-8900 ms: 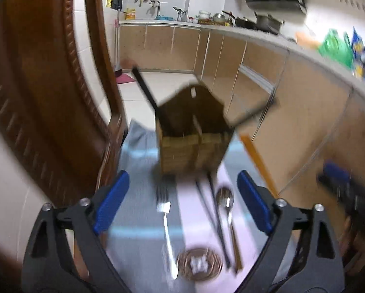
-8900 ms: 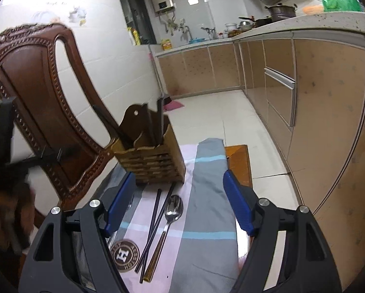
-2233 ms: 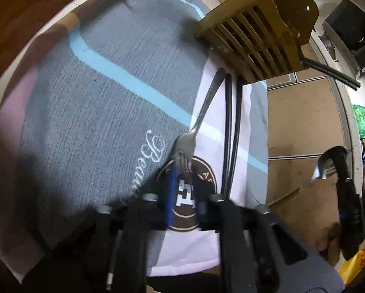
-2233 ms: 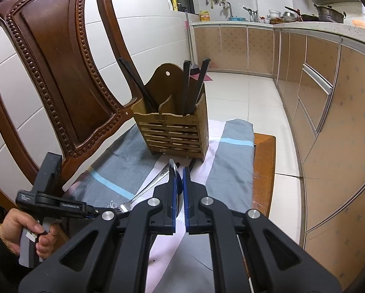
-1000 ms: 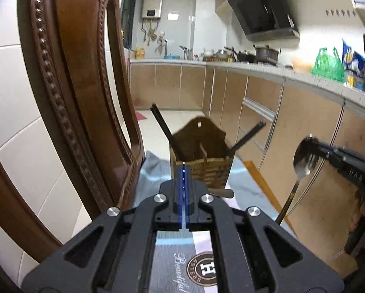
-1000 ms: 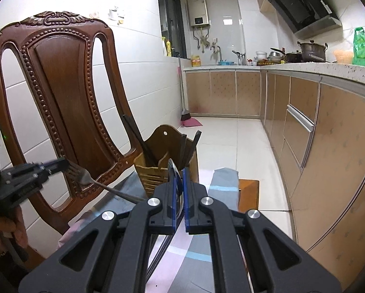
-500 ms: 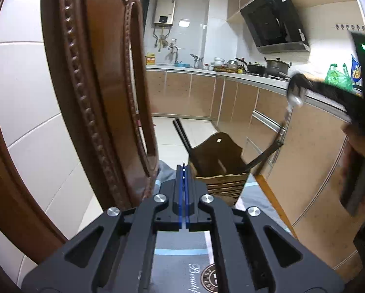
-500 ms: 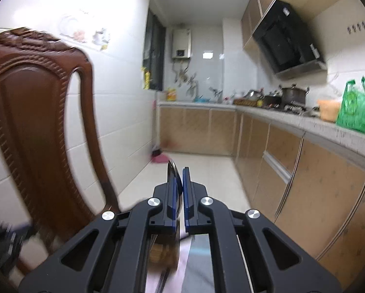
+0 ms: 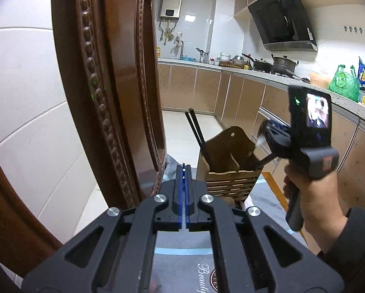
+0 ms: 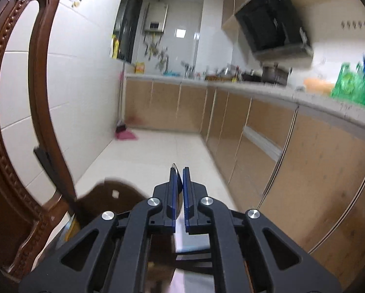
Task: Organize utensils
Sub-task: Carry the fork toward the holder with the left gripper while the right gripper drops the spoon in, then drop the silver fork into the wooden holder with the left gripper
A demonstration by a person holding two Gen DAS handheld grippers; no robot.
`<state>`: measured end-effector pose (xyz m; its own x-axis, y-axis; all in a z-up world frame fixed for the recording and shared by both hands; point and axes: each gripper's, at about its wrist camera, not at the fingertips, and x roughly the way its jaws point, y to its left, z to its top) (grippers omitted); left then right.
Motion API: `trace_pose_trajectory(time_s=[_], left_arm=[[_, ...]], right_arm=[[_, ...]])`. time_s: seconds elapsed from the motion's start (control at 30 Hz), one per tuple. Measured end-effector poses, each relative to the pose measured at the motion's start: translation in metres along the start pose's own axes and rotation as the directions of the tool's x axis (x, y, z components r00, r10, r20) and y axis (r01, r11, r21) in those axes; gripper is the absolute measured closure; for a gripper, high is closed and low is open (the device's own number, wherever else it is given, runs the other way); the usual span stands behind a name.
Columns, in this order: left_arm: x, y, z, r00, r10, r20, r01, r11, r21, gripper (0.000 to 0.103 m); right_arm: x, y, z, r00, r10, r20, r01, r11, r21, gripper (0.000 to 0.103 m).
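Note:
The wooden utensil holder (image 9: 231, 168) stands on a grey striped cloth (image 9: 182, 256), with black chopsticks (image 9: 197, 131) leaning out of it. My left gripper (image 9: 183, 168) is shut, just left of the holder; only a thin sliver of the fork (image 9: 183, 163) shows between its pads. A hand (image 9: 312, 200) holds my right gripper (image 9: 264, 131) above the holder's right side, shut on a blurred spoon (image 9: 260, 139). In the right wrist view the right gripper (image 10: 180, 171) pinches the spoon bowl (image 10: 174, 166), and the holder (image 10: 114, 195) lies blurred at lower left.
A carved wooden chair back (image 9: 109, 97) rises close on the left, also in the right wrist view (image 10: 11, 122). Kitchen cabinets (image 9: 243, 97) and a cluttered counter (image 9: 280, 73) run along the right. White floor tiles (image 10: 145, 158) lie beyond the holder.
The right gripper has swung down and leftward with the spoon, from high on the right to just above the holder. The left gripper has edged forward and stays shut.

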<state>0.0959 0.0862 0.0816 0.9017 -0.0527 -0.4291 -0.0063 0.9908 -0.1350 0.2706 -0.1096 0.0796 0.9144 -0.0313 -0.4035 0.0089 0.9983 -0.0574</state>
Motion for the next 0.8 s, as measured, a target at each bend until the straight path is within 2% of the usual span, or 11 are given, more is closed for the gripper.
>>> trace_pose_trajectory(time_s=[0.03,0.1,0.13,0.2,0.3,0.4,0.47,0.53,0.57,0.67,0.8], left_arm=[[0.0,0.0,0.0,1.0,0.002,0.001,-0.002,1.0,0.001,0.102],[0.0,0.001,0.0,1.0,0.009,0.002,-0.009,1.0,0.001,0.102],[-0.001,0.001,0.0,1.0,0.011,0.002,-0.011,1.0,-0.002,0.102],[-0.002,0.001,0.001,1.0,0.008,0.002,-0.008,1.0,-0.009,0.102],[-0.009,0.0,0.009,1.0,0.007,0.021,-0.007,1.0,-0.013,0.102],[-0.015,-0.004,0.025,0.999,0.021,0.05,-0.02,1.0,-0.005,0.102],[-0.012,-0.009,0.043,0.996,0.052,0.071,-0.052,0.999,-0.002,0.102],[-0.008,-0.012,0.057,0.995,0.063,0.081,-0.062,0.998,-0.005,0.102],[-0.003,-0.014,0.064,0.994,0.066,0.083,-0.066,0.998,-0.004,0.102],[0.021,-0.021,0.083,0.995,0.078,0.064,-0.078,0.997,0.006,0.102],[0.068,-0.029,0.09,0.995,0.102,-0.001,-0.102,0.994,0.036,0.102]], right_arm=[[-0.004,-0.002,0.0,1.0,0.006,0.007,-0.006,1.0,-0.003,0.092],[-0.023,-0.011,0.001,0.999,0.036,0.032,-0.036,0.999,0.007,0.059],[-0.04,-0.022,0.003,0.996,0.063,0.055,-0.065,0.997,0.034,0.053],[-0.077,-0.042,0.002,0.985,0.135,0.108,-0.146,0.984,0.1,0.031],[-0.139,-0.08,-0.02,0.964,0.194,0.181,-0.224,0.961,0.163,0.014],[-0.178,-0.112,-0.069,0.962,0.169,0.212,-0.214,0.954,0.211,0.011],[-0.175,-0.124,-0.092,0.976,0.159,0.151,-0.193,0.949,0.248,0.011],[-0.158,-0.136,-0.096,0.974,0.221,0.056,-0.227,0.92,0.319,0.011],[-0.156,-0.142,-0.095,0.967,0.247,0.061,-0.253,0.909,0.331,0.011],[-0.158,-0.148,-0.091,0.97,0.232,0.066,-0.241,0.928,0.284,0.011],[-0.159,-0.149,-0.099,0.963,0.265,0.048,-0.267,0.915,0.302,0.011]])
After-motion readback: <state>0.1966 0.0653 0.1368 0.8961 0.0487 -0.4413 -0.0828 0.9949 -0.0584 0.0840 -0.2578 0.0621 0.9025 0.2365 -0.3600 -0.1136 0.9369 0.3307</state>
